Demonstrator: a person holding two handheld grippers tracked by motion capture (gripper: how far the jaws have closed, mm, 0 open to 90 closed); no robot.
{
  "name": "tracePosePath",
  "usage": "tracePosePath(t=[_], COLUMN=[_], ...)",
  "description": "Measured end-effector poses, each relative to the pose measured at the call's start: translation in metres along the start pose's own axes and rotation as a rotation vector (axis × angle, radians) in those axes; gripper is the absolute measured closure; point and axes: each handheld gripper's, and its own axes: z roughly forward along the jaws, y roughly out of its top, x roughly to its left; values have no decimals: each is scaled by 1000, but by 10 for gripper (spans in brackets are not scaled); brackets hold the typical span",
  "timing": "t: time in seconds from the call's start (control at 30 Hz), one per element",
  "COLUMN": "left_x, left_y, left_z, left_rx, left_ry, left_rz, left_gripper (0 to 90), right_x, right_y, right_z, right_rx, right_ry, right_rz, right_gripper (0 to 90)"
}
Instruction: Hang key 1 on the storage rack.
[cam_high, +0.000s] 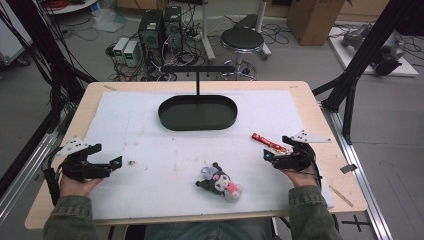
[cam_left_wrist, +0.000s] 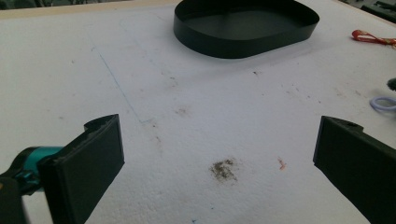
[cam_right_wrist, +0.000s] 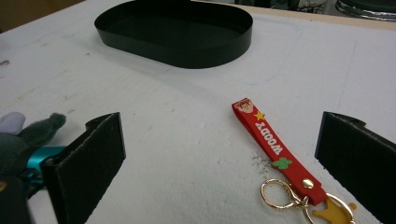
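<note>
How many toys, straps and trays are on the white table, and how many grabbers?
Plush toy: 1
Red keychain strap: 1
Black tray: 1
Grippers: 2, the left gripper and the right gripper, both open
Total: 5

Cut off at the bottom edge of the right gripper view: the gold star charm and clasp of the red Woody strap (cam_right_wrist: 270, 146). Cropped at the left edge there, behind a black jaw: the dark plush toy (cam_right_wrist: 21, 137), one ear and a pale patch visible. Sliced by the right edge of the left gripper view: a lilac ring (cam_left_wrist: 384, 103) and the red strap's loop. Too small to identify in the high view: a dark speck (cam_high: 132, 162) on the white mat (cam_high: 165, 150).
</note>
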Motion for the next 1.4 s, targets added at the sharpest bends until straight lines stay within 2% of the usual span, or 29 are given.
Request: tracePosePath(t=[0.1,0.23,0.47,0.57,0.7,0.93,1.1,1.23,1.4], left_x=[1,3,6,6,4,2,3,3,3], left_y=[-1,-1,-2,-2,-3,-3,-3,-3,-3], left_z=[-2,-6,-9,-9,-5,-3,-2,-2,-2], left_rx=[-7,-39,-41,-39,-21,-15,-11,-11,-8], left_ry=[0,-11,-3,-5,-31,-37,-52,-50,-49], left_rz=[-5,-19,-22,-22,-16,-9,-20,-20,-19], left_gripper=[21,21,21,21,21,21,21,21,21], right_x=[1,-1,0,-3,-6,-2,0,3,4], right_y=[1,3,10,14,17,33,39,44,48], right_z=[2,2,7,11,16,26,30,35,43], right_rx=[16,11,35,51,68,103,119,120,148], right_ry=[0,-11,-14,-10,9,13,16,24,27], right_rz=[1,5,-21,-12,12,-22,-26,-37,-56], right_gripper=[9,9,9,9,9,9,10,10,10])
